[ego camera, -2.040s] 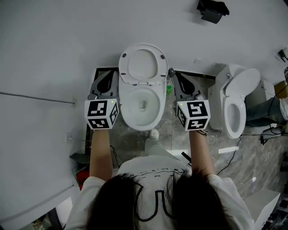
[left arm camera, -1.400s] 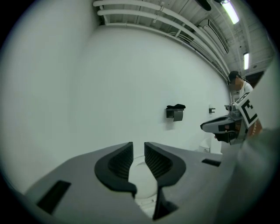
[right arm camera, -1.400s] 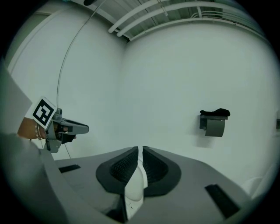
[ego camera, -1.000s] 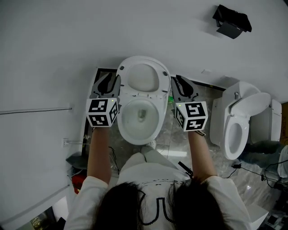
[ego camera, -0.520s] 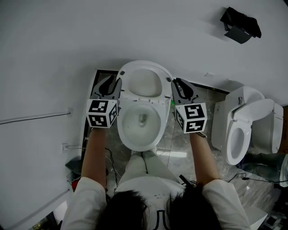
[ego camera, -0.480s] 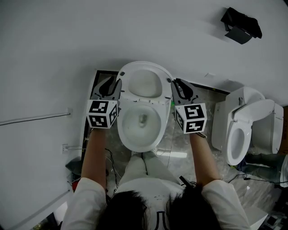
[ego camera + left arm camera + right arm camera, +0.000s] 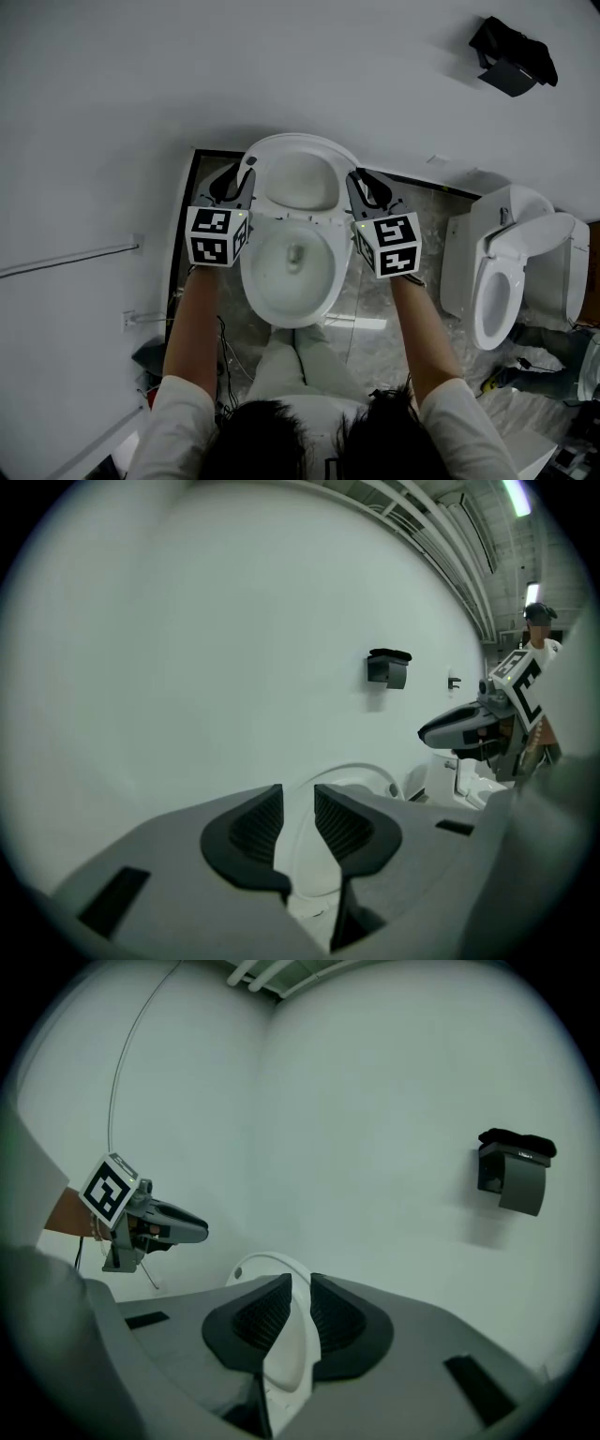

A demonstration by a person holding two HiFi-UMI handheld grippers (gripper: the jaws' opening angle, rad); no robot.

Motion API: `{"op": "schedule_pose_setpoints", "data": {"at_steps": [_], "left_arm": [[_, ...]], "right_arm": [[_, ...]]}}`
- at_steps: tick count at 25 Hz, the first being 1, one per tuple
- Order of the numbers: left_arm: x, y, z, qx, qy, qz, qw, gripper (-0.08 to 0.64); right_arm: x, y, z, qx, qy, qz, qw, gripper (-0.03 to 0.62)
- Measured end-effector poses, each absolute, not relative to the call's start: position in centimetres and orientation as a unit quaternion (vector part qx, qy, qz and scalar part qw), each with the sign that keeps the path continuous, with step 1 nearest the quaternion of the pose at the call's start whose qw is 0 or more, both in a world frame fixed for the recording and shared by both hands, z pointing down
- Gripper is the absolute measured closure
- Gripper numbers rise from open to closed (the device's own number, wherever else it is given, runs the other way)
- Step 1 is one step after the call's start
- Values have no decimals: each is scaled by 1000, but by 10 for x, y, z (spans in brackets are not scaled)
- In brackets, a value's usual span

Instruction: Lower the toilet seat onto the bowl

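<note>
Toilet seat (image 7: 300,144) raised at a slant over bowl (image 7: 289,302), clamped on both edges.
Left gripper (image 7: 242,171) pinches the seat's left rim, with the thin white edge running between its ribbed pads in the left gripper view. Right gripper (image 7: 357,180) pinches the right rim, and white plastic fills the narrow gap between its pads. Both marker cubes sit level with the bowl's back, one either side. Bowl stands open below, against the white wall (image 7: 141,94). Second toilet (image 7: 497,272) stands well apart to the right, and a black holder (image 7: 514,54) is on the wall above it.
</note>
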State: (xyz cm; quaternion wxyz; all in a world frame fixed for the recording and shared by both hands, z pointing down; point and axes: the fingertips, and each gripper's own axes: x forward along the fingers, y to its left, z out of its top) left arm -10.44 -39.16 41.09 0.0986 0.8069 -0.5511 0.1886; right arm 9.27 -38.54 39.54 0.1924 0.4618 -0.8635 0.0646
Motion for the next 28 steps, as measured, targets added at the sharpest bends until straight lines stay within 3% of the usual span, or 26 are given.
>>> {"op": "schedule_pose_setpoints", "data": {"at_steps": [16,28], "left_arm": [[-106,-440,466,809,-522,244,116,453],[-105,-463,495,815,-486,301,92,453]], "right_arm": [[94,-424,464,449,-847,70,276,525],[102,-452,488,464,-834,75,288,500]]}}
